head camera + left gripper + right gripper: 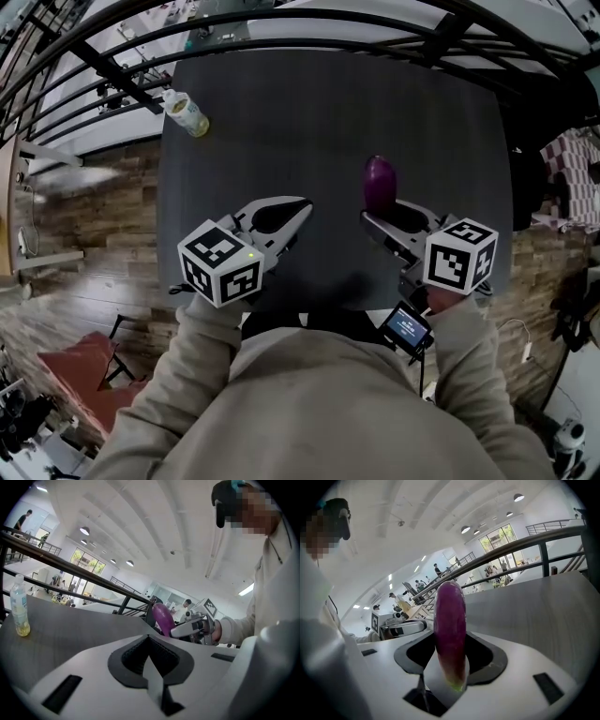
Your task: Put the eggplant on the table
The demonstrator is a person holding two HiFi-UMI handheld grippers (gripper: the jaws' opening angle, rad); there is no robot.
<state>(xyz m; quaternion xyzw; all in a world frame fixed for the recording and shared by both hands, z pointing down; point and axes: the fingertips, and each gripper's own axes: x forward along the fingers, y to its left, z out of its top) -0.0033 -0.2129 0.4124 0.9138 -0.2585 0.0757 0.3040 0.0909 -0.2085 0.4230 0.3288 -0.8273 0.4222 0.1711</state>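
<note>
One eggplant (pixel 450 630), glossy and likely light, firm and a little slick, stands upright over the dark desk (pixel 328 103), pinched at its pale stem end by the right claw (pixel 451 667). The left claw (pixel 149 641) is pressed together, empty. A bottle (pixel 186 112) stands well apart at the far corner, and nothing blocks the way.

text: none legible | bottle label (pixel 187 114): blurred | screen (pixel 406 327): too small
</note>
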